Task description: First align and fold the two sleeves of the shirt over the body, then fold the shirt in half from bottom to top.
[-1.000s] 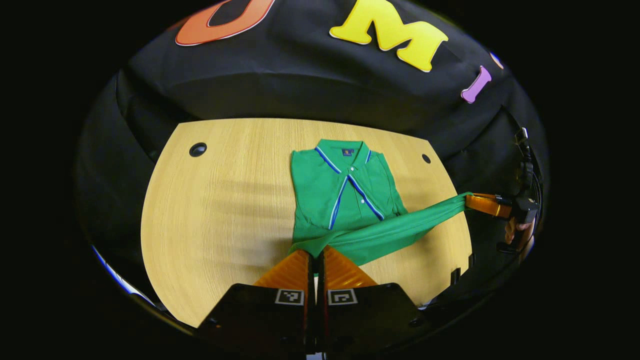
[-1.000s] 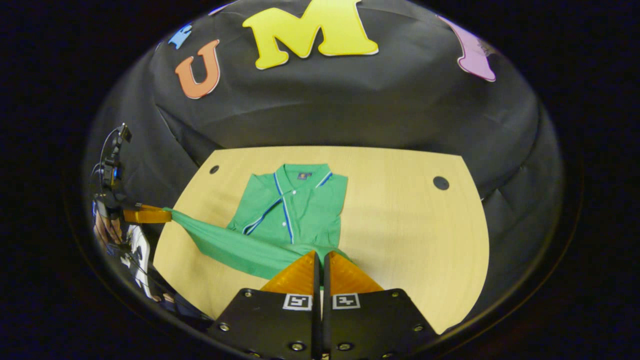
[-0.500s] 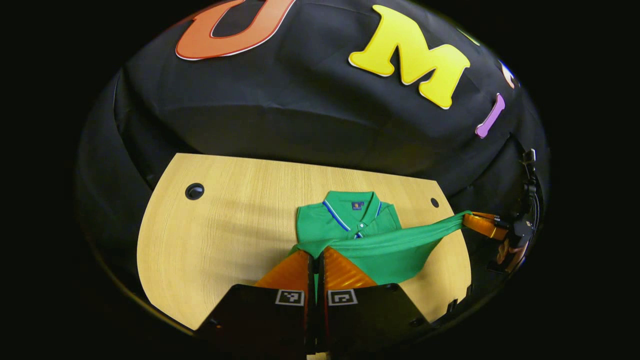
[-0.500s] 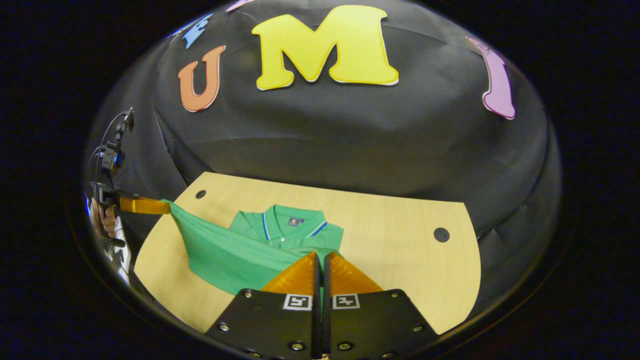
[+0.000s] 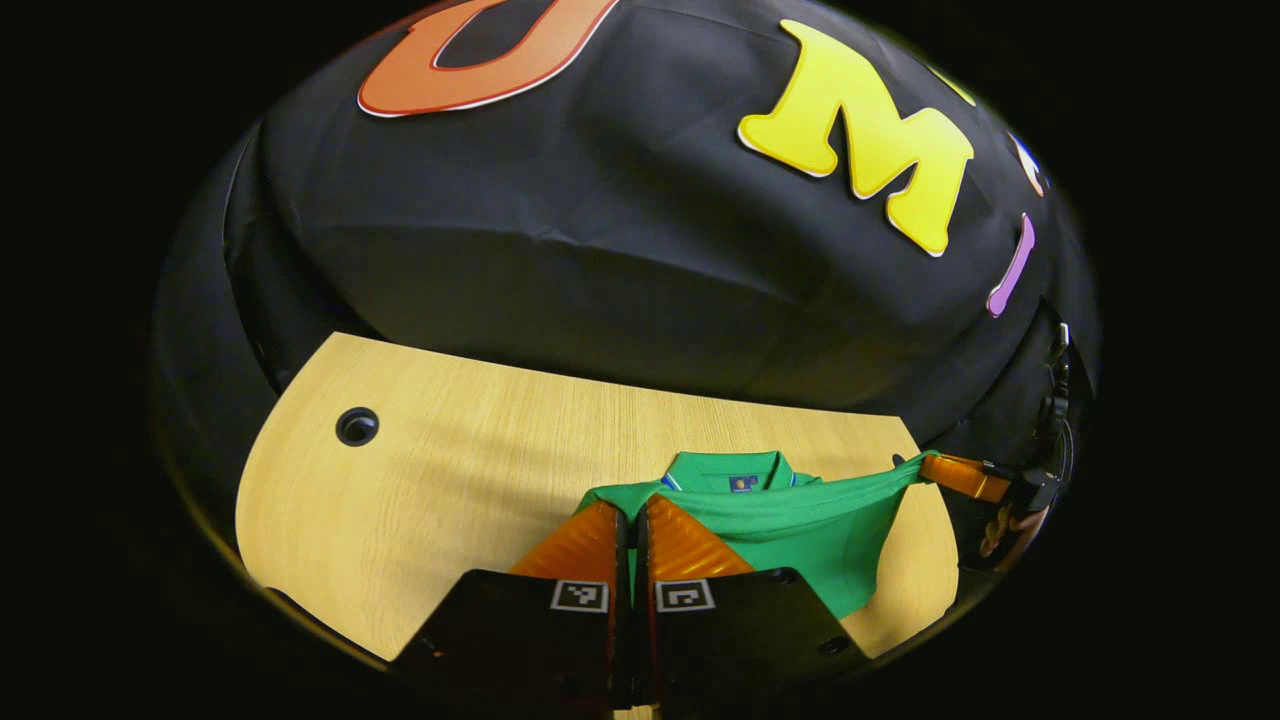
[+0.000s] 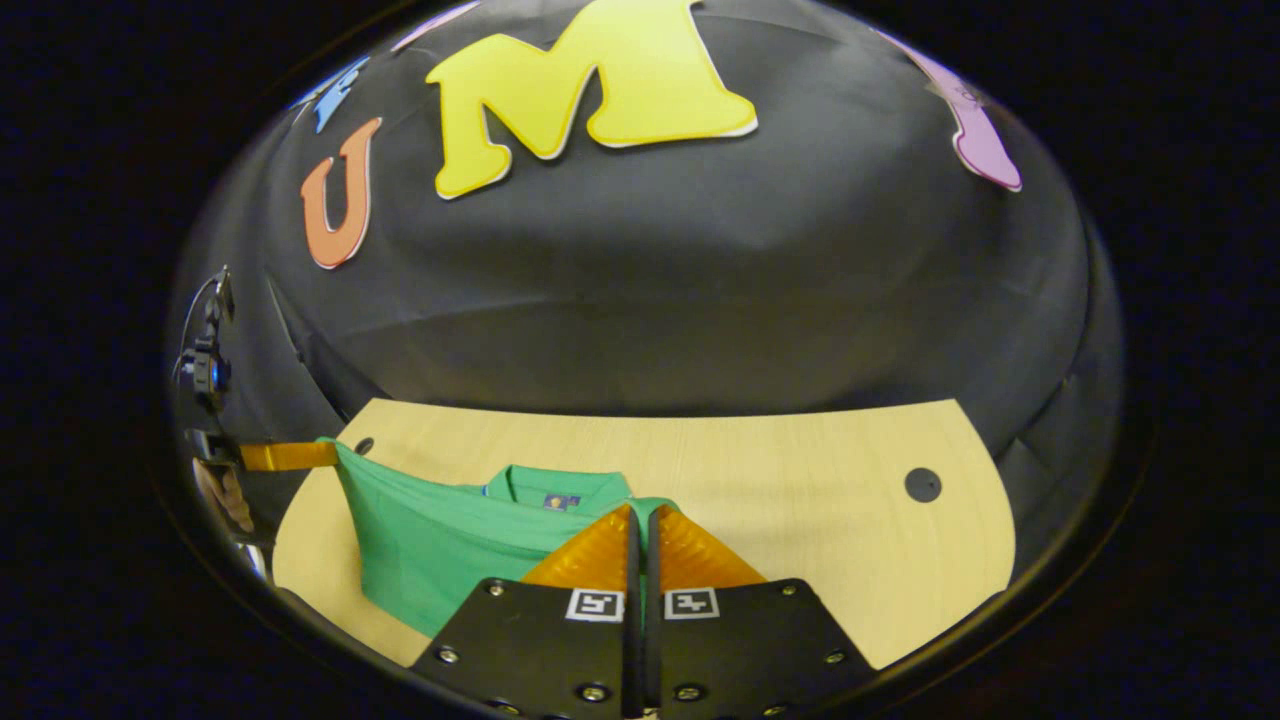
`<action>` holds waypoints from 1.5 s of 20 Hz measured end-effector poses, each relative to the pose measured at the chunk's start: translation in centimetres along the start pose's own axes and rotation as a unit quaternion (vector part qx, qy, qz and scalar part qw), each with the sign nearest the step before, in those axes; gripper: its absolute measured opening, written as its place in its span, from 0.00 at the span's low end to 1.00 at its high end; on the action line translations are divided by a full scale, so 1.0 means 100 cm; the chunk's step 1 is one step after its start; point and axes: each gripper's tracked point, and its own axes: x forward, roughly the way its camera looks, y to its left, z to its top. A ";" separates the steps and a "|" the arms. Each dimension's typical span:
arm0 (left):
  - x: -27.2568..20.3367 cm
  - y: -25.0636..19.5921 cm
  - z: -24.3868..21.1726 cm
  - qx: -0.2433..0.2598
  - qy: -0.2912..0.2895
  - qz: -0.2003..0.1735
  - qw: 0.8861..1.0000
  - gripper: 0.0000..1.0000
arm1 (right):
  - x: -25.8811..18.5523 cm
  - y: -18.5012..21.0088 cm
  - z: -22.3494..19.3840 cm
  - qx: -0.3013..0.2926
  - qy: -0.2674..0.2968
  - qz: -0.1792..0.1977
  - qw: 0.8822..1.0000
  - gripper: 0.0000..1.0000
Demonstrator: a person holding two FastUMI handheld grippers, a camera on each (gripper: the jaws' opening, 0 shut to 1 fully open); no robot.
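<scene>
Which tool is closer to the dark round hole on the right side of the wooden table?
Right. The right tool, pinching the green polo shirt, has the dark round hole off to its right; the left tool holds the shirt's other corner, farther left.

Shirt (image 5: pixel 800 525): body hidden behind its lifted hem; collar (image 6: pixel 555 487) partly visible. Collar label: too small to tell.

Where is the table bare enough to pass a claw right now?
Bare wood runs from the shirt out to the table edge by the left cable hole, and from the shirt to the right cable hole. It is crowded between both claws, where the hem hangs.
</scene>
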 end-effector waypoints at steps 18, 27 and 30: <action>0.081 0.060 -0.043 0.045 0.024 0.116 0.992 0.39 | 0.094 -0.034 -0.038 -0.083 0.006 -0.063 0.995 0.34; -0.001 0.034 -0.029 -0.012 -0.030 0.101 0.994 0.92 | 0.003 -0.027 -0.028 -0.061 -0.036 -0.104 0.992 0.89; -0.055 0.009 -0.015 0.011 -0.073 0.092 0.993 0.96 | -0.050 -0.002 -0.026 -0.052 -0.061 -0.096 0.992 0.89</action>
